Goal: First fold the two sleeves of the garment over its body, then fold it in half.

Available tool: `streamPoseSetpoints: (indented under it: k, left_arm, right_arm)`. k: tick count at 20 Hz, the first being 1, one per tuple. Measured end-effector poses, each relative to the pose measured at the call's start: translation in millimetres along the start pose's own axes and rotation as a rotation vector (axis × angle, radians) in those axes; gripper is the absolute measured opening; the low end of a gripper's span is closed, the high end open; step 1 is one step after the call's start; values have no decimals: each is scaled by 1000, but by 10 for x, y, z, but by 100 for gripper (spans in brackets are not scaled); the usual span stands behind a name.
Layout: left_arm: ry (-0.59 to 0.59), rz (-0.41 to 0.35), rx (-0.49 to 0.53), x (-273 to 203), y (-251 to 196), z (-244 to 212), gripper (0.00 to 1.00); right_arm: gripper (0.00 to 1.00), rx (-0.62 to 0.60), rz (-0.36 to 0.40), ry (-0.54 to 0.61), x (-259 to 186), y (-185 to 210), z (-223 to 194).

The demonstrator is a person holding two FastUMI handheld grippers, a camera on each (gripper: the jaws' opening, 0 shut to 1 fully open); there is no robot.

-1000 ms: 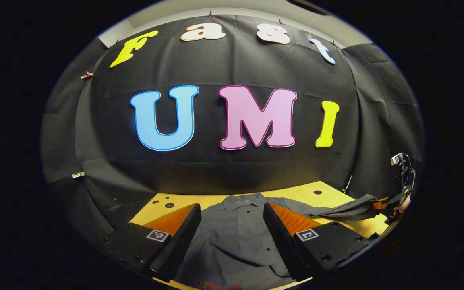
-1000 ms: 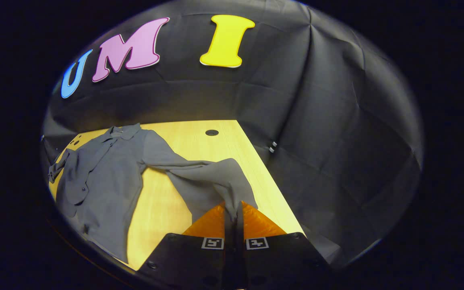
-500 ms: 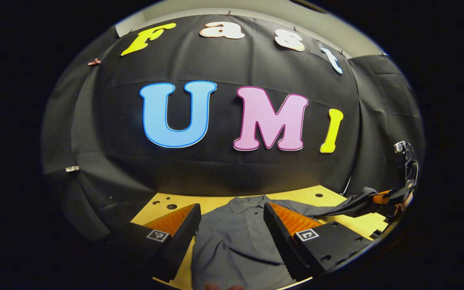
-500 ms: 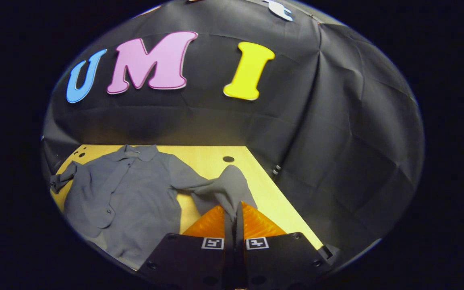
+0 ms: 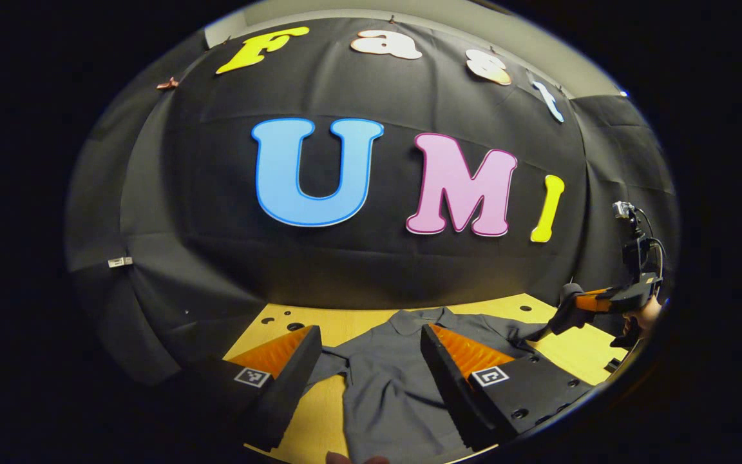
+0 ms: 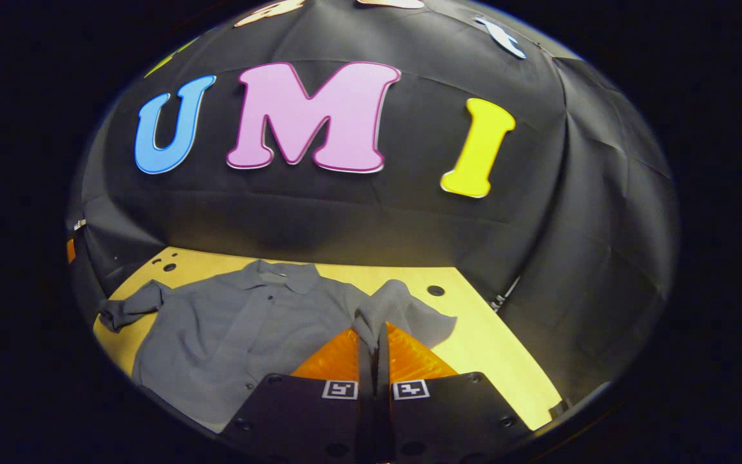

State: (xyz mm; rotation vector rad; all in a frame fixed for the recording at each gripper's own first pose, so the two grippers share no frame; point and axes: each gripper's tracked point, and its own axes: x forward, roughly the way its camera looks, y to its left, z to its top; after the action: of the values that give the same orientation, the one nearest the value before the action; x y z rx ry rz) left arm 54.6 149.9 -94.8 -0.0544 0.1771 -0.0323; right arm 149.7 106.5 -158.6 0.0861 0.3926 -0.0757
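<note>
Right gripper [image 6: 371,338] pinches a sleeve [image 6: 403,309] above the shirt [image 6: 242,328] near the tabletop's [image 6: 506,361] right edge; left gripper [image 5: 371,354] hangs wide open

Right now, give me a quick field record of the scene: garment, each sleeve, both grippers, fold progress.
garment: grey button shirt, lying open and flat on the yellow table, collar toward the back wall
sleeve in grip: lifted off the table, cuff pinched by the right gripper, near the shirt's body
other sleeve: bunched, lying out to the side, not folded
right gripper: shut on the sleeve
left gripper: open, holding nothing, shirt beyond its fingers
fold progress: no sleeve laid over the body yet; half fold not started
</note>
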Motion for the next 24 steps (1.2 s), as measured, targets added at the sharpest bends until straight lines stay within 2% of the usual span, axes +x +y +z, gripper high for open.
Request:
streamPoseSetpoints:
  k: [9,14,15,16,21,24]
  left_arm:
    - [46,107,-10,14,927,-391,97]
    - [138,198,-40,57,1455,-873,97]
    - [154,220,-40,76,1572,-961,97]
    - [168,240,-37,88,1672,-1047,97]
    - [246,288,-26,244,2088,-1458,97]
    - [299,313,-42,353,2286,-1711,97]
  right_arm:
    - [5,-44,131,26,552,1161,52]
    - [5,-64,179,60,809,1666,-41]
    - [0,-65,187,73,819,1789,-106]
    - [5,-61,194,87,881,1880,-153]
    - [5,-17,173,180,1075,2135,-407]
    - [5,6,202,206,1125,2326,-452]
